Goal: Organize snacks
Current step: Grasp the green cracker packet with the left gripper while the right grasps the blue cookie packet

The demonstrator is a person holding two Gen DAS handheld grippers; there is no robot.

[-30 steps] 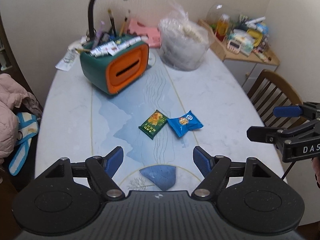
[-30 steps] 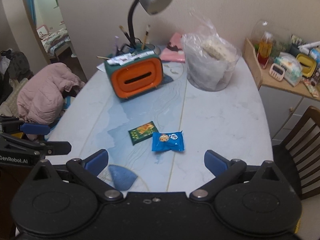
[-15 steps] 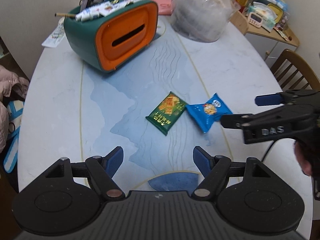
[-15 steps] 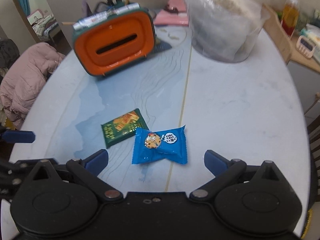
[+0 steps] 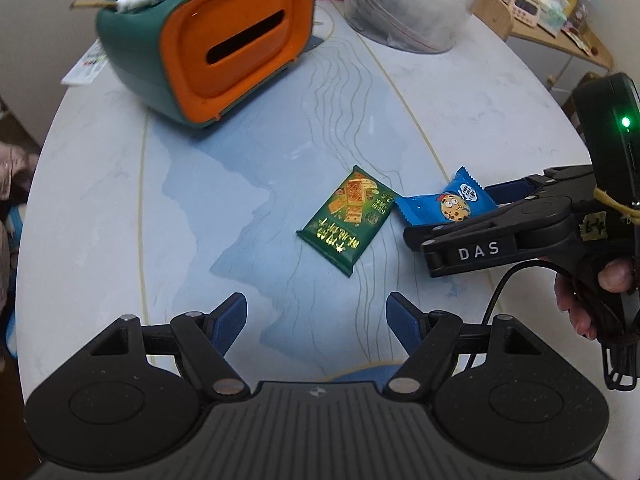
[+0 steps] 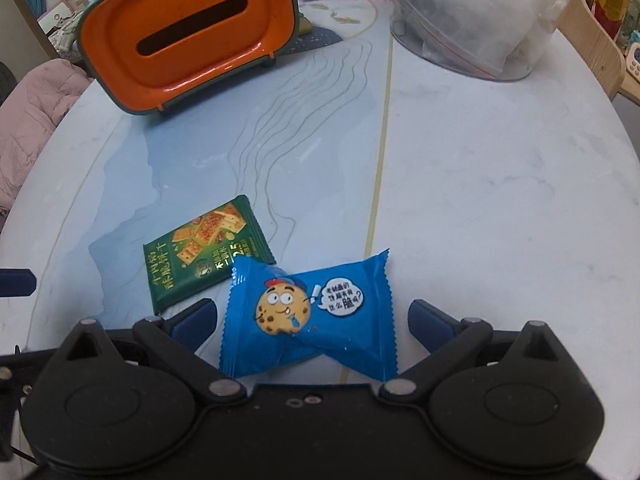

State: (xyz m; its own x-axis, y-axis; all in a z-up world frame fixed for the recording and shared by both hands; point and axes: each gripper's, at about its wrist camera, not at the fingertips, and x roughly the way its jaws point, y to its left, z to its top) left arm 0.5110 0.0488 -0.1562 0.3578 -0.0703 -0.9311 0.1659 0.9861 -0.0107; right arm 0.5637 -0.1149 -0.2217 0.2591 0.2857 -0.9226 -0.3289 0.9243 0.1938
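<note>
Nothing sorted yet. Green pack (image 5: pixel 347 219) and blue pack (image 6: pixel 308 314) lie loose mid-counter (image 6: pixel 480 200), corners overlapping. Right hand-held gripper (image 6: pixel 312 318) straddles blue pack, jaws apart (pads not pressing). Left hand-held gripper (image 5: pixel 316 320) apart, empty, near green pack.

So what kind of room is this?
Probably a room in someone's home: a table with a tissue box, a cluttered wooden shelf beside it, and a pink jacket.
</note>
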